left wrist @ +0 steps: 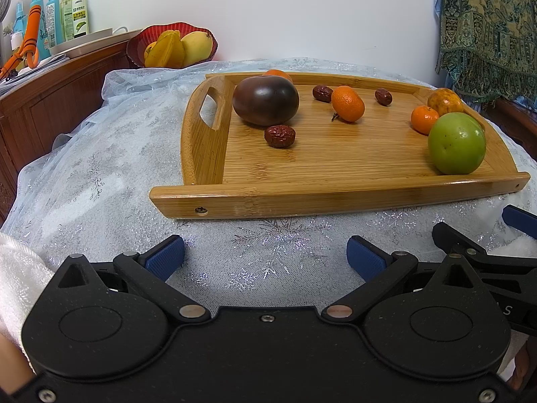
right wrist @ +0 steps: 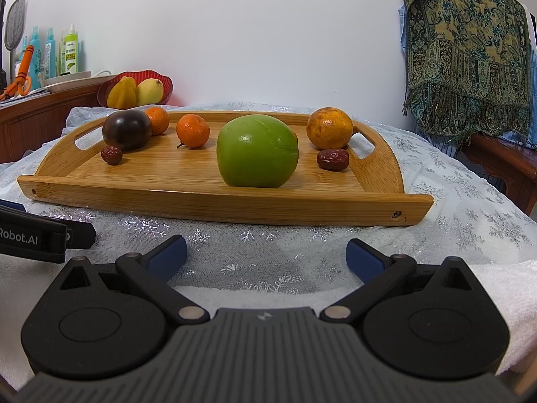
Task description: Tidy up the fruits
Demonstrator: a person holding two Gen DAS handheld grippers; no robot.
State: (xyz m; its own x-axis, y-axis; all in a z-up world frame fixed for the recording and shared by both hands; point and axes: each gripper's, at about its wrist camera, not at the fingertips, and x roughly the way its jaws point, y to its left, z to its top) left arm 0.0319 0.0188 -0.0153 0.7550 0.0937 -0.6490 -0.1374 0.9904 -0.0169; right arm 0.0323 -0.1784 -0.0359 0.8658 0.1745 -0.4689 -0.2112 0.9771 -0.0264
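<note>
Both grippers, left (left wrist: 265, 257) and right (right wrist: 266, 255), gape wide and empty before the tray (right wrist: 214, 198); the green fruit (right wrist: 257, 151) lies straight ahead of the right one, nearer it.

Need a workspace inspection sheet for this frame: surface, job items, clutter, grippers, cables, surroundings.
Surface: table under a white snowflake cloth; white towel at the near edge.
Job's things: wooden tray holding a green fruit, dark purple fruit, three small oranges (one at), a larger yellow-orange fruit and three red dates (one at).
Clutter: nothing seen.
Grippers: left gripper and right gripper short of the tray, jaws open, empty.
Cables: white cord on the cabinet.
Surroundings: red bowl of yellow fruit, spray bottles, patterned cloth.
</note>
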